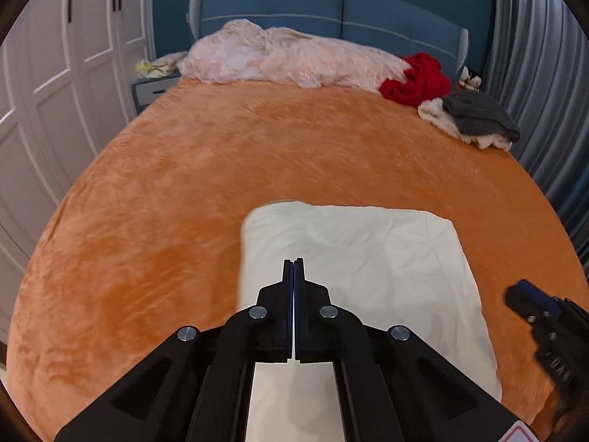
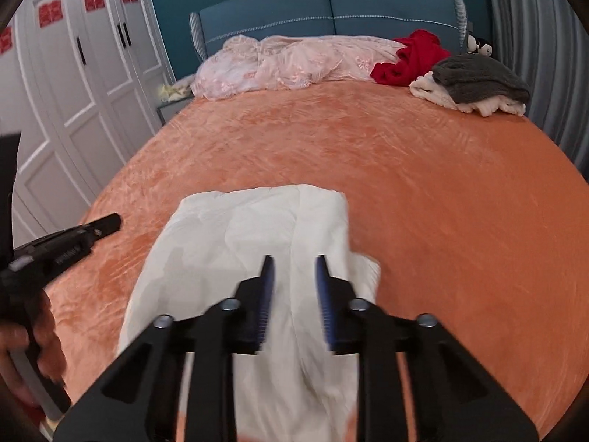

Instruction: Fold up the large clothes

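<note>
A white garment (image 1: 360,258) lies folded into a rough rectangle on the orange bedspread (image 1: 184,184), near the front edge. My left gripper (image 1: 293,262) is shut and empty, held just above the garment's left part. My right gripper (image 2: 294,259) is open above the garment (image 2: 250,235), with nothing between its fingers. The right gripper shows at the right edge of the left wrist view (image 1: 530,302). The left gripper shows at the left of the right wrist view (image 2: 106,223), beside the garment's left edge. The garment's near right corner looks bunched and blurred.
A pink crumpled blanket (image 1: 287,55) lies along the blue headboard (image 1: 331,3). A red garment (image 1: 416,77) and a grey and cream pile (image 1: 475,118) sit at the far right corner. White wardrobes (image 1: 55,73) stand on the left, grey curtains (image 1: 545,73) on the right.
</note>
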`<control>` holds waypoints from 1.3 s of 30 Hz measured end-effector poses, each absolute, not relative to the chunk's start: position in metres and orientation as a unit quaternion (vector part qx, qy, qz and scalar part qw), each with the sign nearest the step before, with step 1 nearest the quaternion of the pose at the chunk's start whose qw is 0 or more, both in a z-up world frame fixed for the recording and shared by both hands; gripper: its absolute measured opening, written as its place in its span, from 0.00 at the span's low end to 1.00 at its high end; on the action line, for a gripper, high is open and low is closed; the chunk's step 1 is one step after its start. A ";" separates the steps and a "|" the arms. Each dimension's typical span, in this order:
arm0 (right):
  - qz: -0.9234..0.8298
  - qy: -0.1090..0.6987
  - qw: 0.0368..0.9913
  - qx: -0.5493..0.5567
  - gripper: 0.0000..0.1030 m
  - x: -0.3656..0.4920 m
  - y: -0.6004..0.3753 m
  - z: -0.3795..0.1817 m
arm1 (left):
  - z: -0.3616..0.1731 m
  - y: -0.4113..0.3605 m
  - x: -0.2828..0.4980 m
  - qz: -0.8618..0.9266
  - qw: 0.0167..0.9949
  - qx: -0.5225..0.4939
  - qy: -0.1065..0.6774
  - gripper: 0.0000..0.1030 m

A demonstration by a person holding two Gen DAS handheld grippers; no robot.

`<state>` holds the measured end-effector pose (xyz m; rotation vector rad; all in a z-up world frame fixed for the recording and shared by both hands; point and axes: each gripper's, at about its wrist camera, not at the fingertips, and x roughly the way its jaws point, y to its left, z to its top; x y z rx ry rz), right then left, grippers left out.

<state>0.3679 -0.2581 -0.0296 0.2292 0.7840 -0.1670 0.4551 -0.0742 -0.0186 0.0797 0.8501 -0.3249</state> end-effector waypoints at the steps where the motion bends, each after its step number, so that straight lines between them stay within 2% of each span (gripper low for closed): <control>1: -0.087 0.384 0.913 0.109 0.11 0.374 -0.258 -0.034 | -0.026 -0.082 0.461 -0.153 0.897 0.044 0.413 0.00; 7: -0.113 0.421 0.894 0.103 0.10 0.416 -0.262 -0.088 | -0.084 -0.109 0.490 -0.133 0.883 0.053 0.447 0.00; 13: -0.119 0.421 0.893 0.105 0.10 0.429 -0.265 -0.129 | -0.117 -0.117 0.498 -0.126 0.890 0.066 0.434 0.00; 24: -0.128 0.386 0.908 0.101 0.09 0.429 -0.263 -0.151 | -0.147 -0.123 0.507 -0.119 0.901 0.060 0.413 0.00; 39: -0.141 0.355 0.920 0.089 0.09 0.426 -0.258 -0.163 | -0.160 -0.128 0.504 -0.106 0.917 0.065 0.378 0.00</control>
